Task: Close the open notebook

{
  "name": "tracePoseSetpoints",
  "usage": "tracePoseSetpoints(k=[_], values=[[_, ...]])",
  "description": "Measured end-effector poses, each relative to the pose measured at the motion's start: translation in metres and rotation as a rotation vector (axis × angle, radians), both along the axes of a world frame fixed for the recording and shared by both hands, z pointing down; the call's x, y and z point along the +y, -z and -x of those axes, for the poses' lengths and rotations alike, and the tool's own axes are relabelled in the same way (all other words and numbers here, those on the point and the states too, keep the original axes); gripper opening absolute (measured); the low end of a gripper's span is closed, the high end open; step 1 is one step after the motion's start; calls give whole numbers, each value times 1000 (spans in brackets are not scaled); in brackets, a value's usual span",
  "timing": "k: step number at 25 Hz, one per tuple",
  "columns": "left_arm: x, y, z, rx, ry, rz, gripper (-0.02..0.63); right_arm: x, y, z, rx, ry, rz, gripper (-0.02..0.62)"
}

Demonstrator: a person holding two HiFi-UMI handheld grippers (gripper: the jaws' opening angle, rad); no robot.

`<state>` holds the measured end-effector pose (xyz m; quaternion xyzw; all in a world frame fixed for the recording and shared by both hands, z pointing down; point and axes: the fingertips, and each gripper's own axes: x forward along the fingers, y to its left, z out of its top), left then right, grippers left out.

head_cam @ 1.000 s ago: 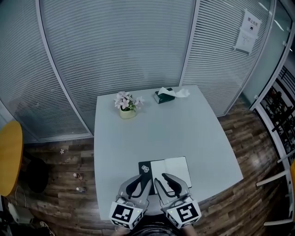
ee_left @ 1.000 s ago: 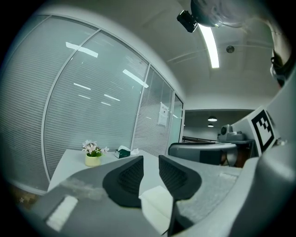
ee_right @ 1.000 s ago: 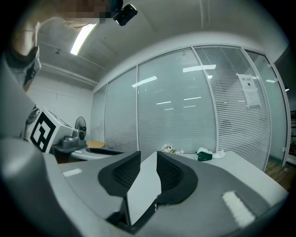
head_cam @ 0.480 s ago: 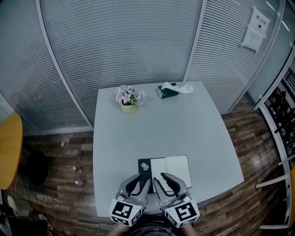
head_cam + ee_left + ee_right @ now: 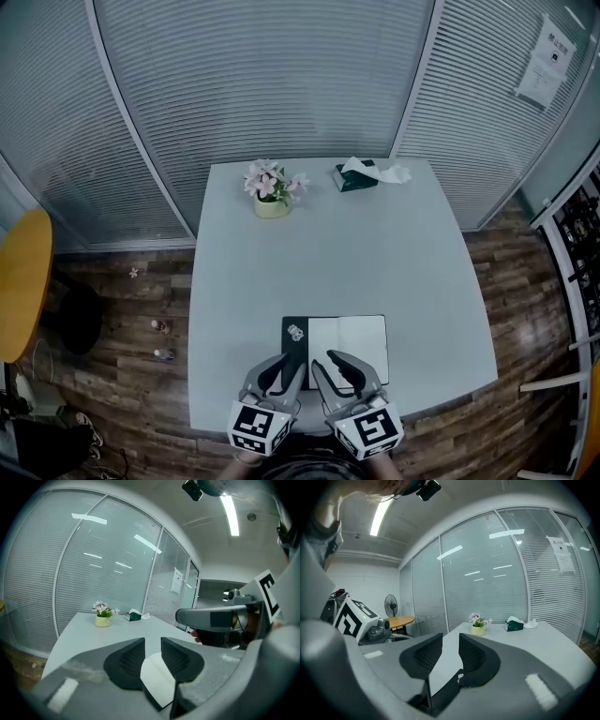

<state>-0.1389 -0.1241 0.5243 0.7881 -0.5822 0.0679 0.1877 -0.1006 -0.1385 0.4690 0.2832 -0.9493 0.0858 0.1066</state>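
Both empty, left claw [image 5: 289, 367] and right claw [image 5: 325, 364], jaws narrowly apart, seemingly hovering over open notebook [image 5: 349, 339].

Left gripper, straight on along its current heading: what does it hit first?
Probably the open notebook. The left gripper, jaws apart and empty, tilts slightly down over its near left part, with the white page showing between the jaws. Exact contact spot unclear.

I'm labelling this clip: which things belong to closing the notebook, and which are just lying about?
Job: open notebook, left gripper, right gripper (both with jaws apart, empty).
Lying about: flower pot, tissue box, both at the far edge of the table.
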Motion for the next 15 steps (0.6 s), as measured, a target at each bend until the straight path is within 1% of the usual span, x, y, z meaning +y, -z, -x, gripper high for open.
tracePoseSetpoints(k=[6, 14, 15], values=[[-2, -27, 7, 20, 15, 66, 100, -3, -12, 3, 17, 5, 26, 110], [5, -79, 18, 16, 43, 181, 100, 1, -21, -4, 34, -8, 52, 110], [5, -86, 19, 13, 44, 197, 110, 0, -22, -6, 35, -12, 53, 110]])
